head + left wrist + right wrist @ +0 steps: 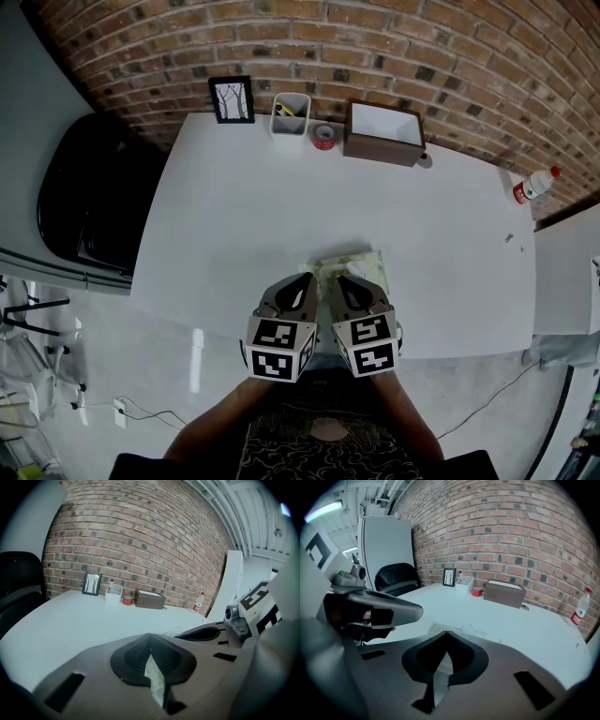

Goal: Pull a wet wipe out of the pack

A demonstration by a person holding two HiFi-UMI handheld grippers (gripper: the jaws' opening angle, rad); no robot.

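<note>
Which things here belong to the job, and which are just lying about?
In use: wipe pack, left hand-held gripper, right hand-held gripper, both clamped on it.
Idle: picture frame, pen holder, tape roll, brown box, bottle.

Red brick wall (394, 56) — white table (281, 206), black chair (89, 197)

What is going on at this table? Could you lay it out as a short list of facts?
Setting: white table against a brick wall
Wipe pack: lies near the table's front edge
Left gripper: shut on a pale crinkled piece
Right gripper: shut on a thin pale strip; wipe or wrapper, cannot tell
Far edge: picture frame, white holder, red tape, brown box
Right end: bottle
</note>
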